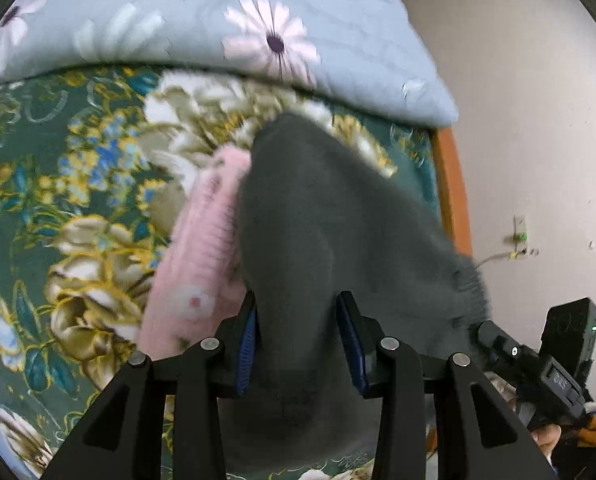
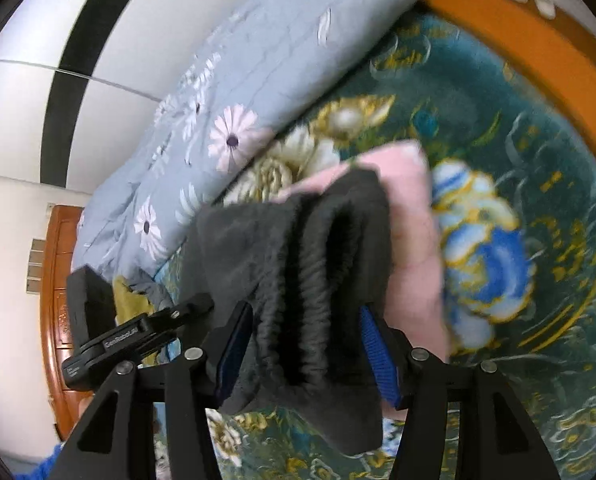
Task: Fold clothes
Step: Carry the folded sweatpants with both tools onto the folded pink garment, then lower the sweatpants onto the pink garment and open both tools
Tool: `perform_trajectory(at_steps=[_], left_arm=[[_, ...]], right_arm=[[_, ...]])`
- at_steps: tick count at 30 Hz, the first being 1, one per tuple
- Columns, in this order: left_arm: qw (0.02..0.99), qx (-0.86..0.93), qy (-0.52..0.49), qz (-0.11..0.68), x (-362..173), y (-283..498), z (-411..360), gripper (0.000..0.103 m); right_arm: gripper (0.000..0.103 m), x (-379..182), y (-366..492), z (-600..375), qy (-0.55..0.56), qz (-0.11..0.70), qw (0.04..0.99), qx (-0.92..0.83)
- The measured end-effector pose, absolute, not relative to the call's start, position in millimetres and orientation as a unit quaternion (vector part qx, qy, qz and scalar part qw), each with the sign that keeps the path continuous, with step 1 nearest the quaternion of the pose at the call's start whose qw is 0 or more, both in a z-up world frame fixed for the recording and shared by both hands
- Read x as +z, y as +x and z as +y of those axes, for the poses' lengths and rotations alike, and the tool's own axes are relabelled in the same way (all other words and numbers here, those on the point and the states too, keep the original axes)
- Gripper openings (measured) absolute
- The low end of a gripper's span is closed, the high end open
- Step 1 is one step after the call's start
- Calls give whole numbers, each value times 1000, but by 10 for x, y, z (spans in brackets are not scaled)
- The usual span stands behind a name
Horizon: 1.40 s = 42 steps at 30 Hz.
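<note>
Grey fleece garment fills my left wrist view, pinched between the pads of my left gripper above the floral bedspread, beside a pink garment. From the right wrist, my right gripper clamps its ribbed waistband, near the bed's wooden edge. I'd keep both grips level and taut so the fold lands square.

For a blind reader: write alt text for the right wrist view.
The right tongs grip the ribbed waistband of a dark grey garment, lifted above a pink garment on a green floral bedspread. A pale blue flowered quilt lies behind; the left tongs hold the grey fabric's other side.
</note>
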<state>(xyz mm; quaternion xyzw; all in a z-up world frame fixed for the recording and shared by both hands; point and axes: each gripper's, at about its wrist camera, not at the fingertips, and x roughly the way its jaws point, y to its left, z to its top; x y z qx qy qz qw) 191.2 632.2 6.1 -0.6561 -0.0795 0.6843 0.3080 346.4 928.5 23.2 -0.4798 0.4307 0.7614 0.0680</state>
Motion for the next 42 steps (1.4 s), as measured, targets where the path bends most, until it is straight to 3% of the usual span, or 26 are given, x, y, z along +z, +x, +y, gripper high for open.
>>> perform_trajectory(at_steps=[3, 6, 11, 23, 27, 33, 42], left_arm=[[318, 711, -622, -80, 324, 1977, 6197, 40], [357, 704, -611, -55, 437, 2101, 6354, 40], [370, 685, -628, 11, 152, 2265, 6626, 40], [354, 665, -657, 27, -416, 2125, 6819, 40], [362, 672, -645, 24, -228, 2233, 6751, 40], [389, 687, -613, 16, 181, 2514, 6558, 42], [341, 661, -667, 38, -412, 2593, 6590, 42]], right_arm=[[59, 497, 3537, 9321, -463, 411, 80, 781], [59, 627, 3343, 9059, -479, 370, 35, 795], [58, 384, 3133, 8826, -529, 312, 38, 788], [58, -281, 2917, 9081, -546, 378, 78, 744], [58, -203, 2887, 9003, -552, 355, 80, 750], [58, 366, 3307, 8737, -504, 334, 53, 795], [59, -172, 3414, 8622, -559, 321, 75, 761]])
